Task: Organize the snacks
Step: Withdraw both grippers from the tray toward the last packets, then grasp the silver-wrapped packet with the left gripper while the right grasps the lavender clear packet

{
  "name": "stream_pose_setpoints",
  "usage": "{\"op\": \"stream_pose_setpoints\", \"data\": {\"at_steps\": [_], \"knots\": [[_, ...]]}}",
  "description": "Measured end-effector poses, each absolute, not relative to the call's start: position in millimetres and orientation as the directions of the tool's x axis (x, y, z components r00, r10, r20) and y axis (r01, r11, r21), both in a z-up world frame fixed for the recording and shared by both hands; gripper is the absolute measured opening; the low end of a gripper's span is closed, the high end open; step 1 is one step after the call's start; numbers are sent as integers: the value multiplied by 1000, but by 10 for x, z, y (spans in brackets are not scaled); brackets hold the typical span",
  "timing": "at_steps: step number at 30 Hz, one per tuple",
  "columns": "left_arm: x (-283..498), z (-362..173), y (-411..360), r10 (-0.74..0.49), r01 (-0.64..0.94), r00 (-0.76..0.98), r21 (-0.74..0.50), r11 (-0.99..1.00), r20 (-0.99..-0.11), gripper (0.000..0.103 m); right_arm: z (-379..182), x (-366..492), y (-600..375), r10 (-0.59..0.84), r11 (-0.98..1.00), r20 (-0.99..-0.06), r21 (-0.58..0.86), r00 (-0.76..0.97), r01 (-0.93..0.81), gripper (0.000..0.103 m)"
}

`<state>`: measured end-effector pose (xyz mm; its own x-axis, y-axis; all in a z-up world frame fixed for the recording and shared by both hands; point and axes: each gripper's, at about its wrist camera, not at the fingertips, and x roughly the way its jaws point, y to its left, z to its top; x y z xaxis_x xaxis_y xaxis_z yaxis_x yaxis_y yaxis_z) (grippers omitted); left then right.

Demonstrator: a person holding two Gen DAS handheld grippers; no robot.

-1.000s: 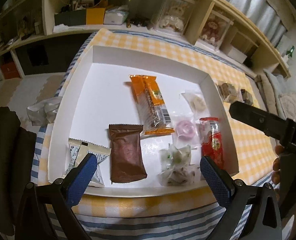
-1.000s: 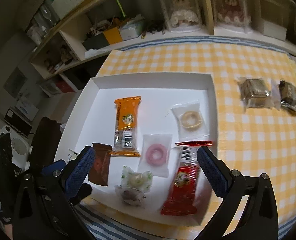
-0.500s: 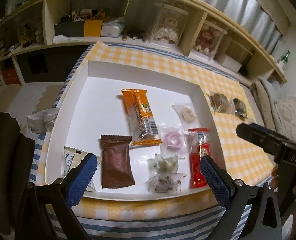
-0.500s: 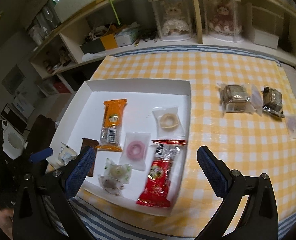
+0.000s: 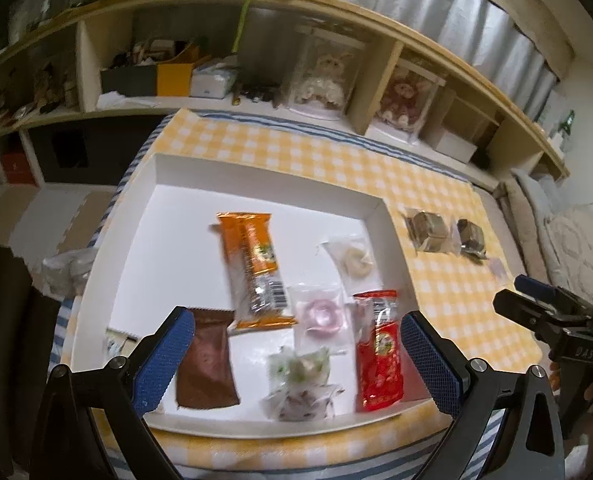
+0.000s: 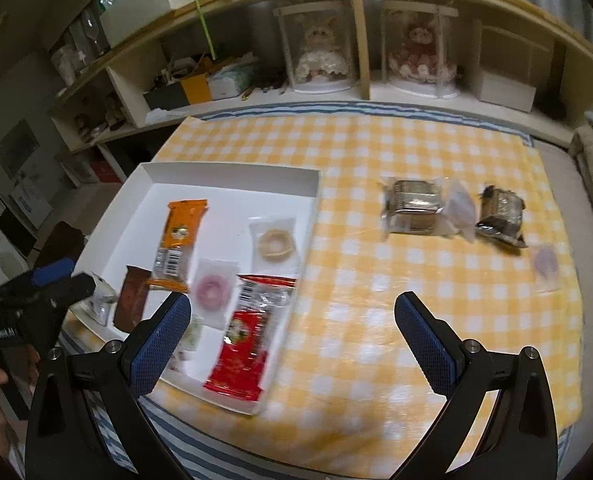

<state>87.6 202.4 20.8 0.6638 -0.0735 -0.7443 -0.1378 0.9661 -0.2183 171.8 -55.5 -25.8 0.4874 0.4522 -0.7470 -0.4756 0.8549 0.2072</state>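
Hovering, nothing held. Left wrist view: left gripper [image 5: 294, 354] spread wide over the near edge of the shallow white cardboard tray [image 5: 264, 182]; orange foil bar [image 5: 254, 268], brown foil pouch [image 5: 206, 364] and red sachet [image 5: 378, 354] lie inside it.

Right wrist view: right gripper [image 6: 292, 344] also spread, empty, just right of the tray. Clear-wrapped brown cake [image 6: 414, 206] and dark wrapped cake [image 6: 500, 214] sit well right of the tray on the yellow checked cloth [image 6: 376, 320].

Likely between picks; next: reach right, pinch a cake, move it to the tray.
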Motion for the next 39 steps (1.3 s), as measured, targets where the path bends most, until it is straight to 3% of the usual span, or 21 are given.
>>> {"op": "stream_pose_setpoints", "data": {"at_steps": [17, 27, 39], "knots": [[1855, 31, 1139, -147, 22, 679, -180, 983, -719, 103, -444, 2070, -1530, 343, 919, -751, 142, 564, -369, 103], [2742, -242, 401, -197, 141, 635, -138, 980, -747, 103, -627, 2418, -2247, 274, 959, -755, 167, 596, -229, 103], [4020, -521, -209, -258, 194, 570, -178, 965, -780, 103, -1096, 2741, -2889, 144, 985, -789, 172, 597, -10, 103]]}}
